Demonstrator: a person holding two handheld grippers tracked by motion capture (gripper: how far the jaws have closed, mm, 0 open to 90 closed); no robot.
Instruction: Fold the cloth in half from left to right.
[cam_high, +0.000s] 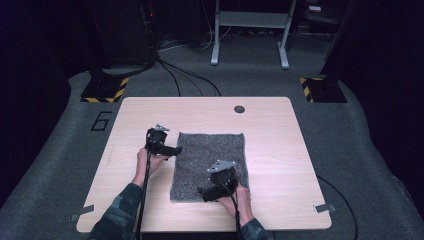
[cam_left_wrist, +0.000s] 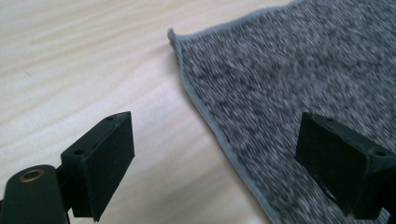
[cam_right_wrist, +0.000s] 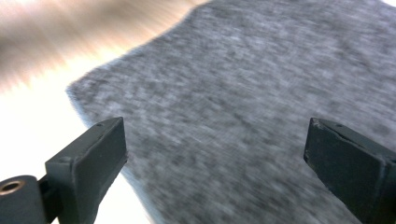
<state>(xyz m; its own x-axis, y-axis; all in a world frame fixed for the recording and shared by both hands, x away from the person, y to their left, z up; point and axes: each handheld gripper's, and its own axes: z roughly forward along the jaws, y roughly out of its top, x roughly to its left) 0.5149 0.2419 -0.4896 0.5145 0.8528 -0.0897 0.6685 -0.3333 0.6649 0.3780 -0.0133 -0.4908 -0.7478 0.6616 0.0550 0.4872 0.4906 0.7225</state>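
High view: we have the grey cloth (cam_high: 210, 165) flat mid-table (cam_high: 280, 150), left hand-held gripper (cam_high: 176, 150) at its left edge, right hand-held gripper (cam_high: 201, 192) over its near part. Left gripper view: our jaws gape wide, straddling the cloth's hemmed edge (cam_left_wrist: 219, 135), nothing held. Right gripper view: blurred, jaws wide above the cloth (cam_right_wrist: 243, 116), empty.
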